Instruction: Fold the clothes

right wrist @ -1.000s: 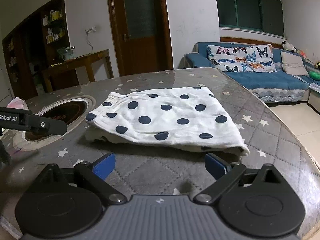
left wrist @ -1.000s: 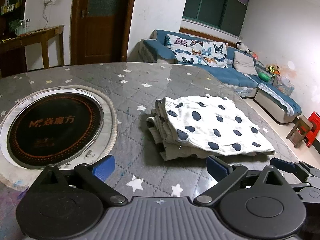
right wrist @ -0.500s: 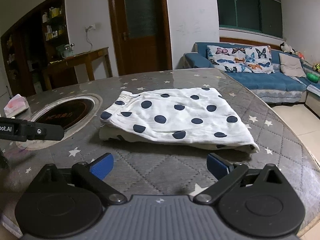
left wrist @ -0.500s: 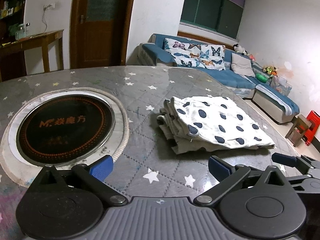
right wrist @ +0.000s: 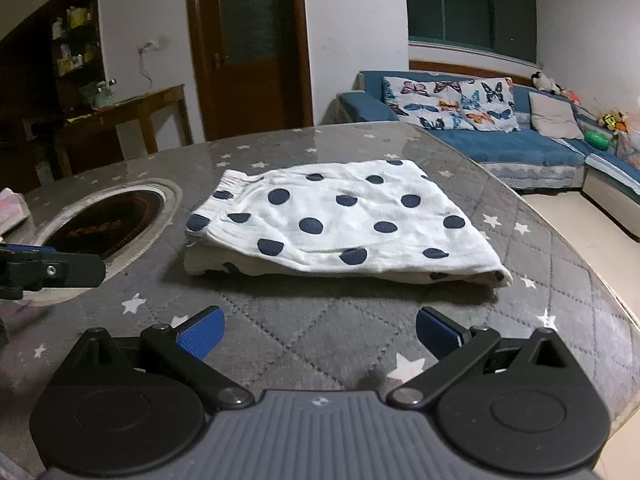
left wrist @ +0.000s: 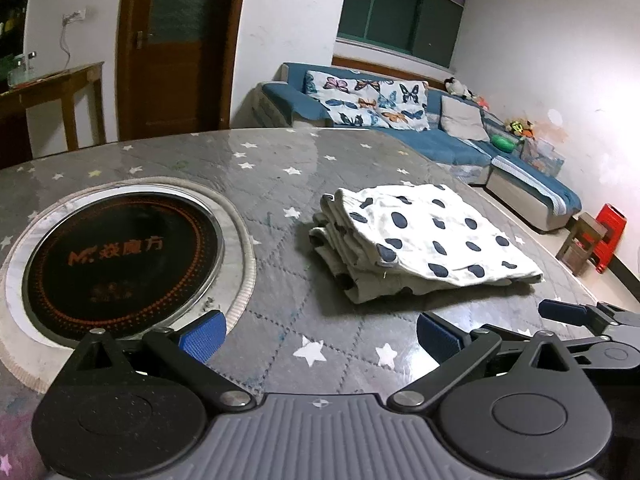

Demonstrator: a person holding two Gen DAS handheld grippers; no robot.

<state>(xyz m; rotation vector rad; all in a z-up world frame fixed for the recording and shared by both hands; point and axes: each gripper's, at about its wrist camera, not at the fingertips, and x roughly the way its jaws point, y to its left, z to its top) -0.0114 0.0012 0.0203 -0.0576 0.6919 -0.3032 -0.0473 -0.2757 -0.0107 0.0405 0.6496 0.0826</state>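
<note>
Left wrist view: one white garment with dark polka dots point(left wrist: 416, 244) lies folded into a layered, compact stack on the star-patterned tabletop point(left wrist: 280, 168), just beside the round black cooktop point(left wrist: 120, 248) set into it. The left gripper point(left wrist: 320, 334) hovers short of the garment, jaws spread wide and holding nothing; the right gripper point(left wrist: 576, 316) shows at the frame's right edge, near the garment's corner.

Right wrist view: the same single garment point(right wrist: 340, 220), elastic waistband toward the cooktop point(right wrist: 104, 224), lies flat and squared, several layers visible along its near edge. The right gripper point(right wrist: 320, 330) also stands off from it with jaws wide and empty. Judging by the tidy stack, the fold looks complete or nearly so; no other clothes are visible on the tabletop. Count: one garment, one cooktop, two grippers.
</note>
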